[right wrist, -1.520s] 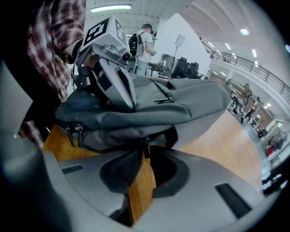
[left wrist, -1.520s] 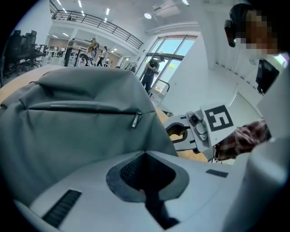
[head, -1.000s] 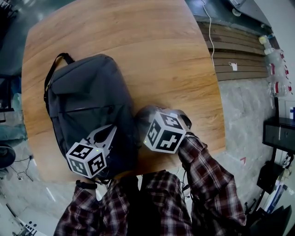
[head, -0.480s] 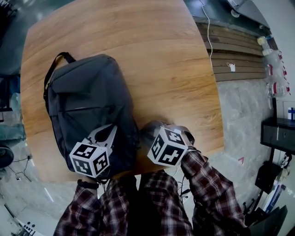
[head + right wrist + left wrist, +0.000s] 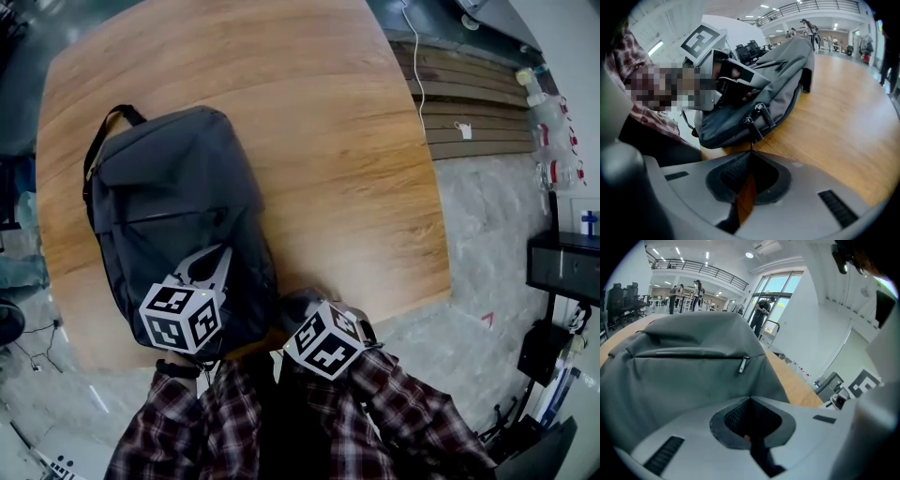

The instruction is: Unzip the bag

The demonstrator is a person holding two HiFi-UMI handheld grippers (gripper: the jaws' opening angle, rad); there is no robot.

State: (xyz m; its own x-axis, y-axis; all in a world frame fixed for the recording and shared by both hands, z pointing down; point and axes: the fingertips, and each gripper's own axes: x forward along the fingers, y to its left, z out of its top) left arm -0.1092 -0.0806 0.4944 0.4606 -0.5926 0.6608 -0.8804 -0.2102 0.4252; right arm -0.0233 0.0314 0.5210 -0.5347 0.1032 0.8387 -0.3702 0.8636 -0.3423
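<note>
I'm holding the left tool (image 5: pixel 750 401) over the near end of the bag (image 5: pixel 169 187) on the counter (image 5: pixel 319 141), jaws together on nothing I can see. I'm clamping the right tool (image 5: pixel 751 154) closed on a zipper pull (image 5: pixel 753 134) at the bag's near corner. Next I'm judging a steady drag along the seam. How far the zip is open is hidden from me.

The left grey two-jaw gripper (image 5: pixel 216 255) points forward, its jaws pressed together. The right grey two-jaw gripper (image 5: pixel 294 306) sits just beside it, nearer the body, jaws likewise together. Both forearms are in red-plaid sleeves (image 5: pixel 412 417).
</note>
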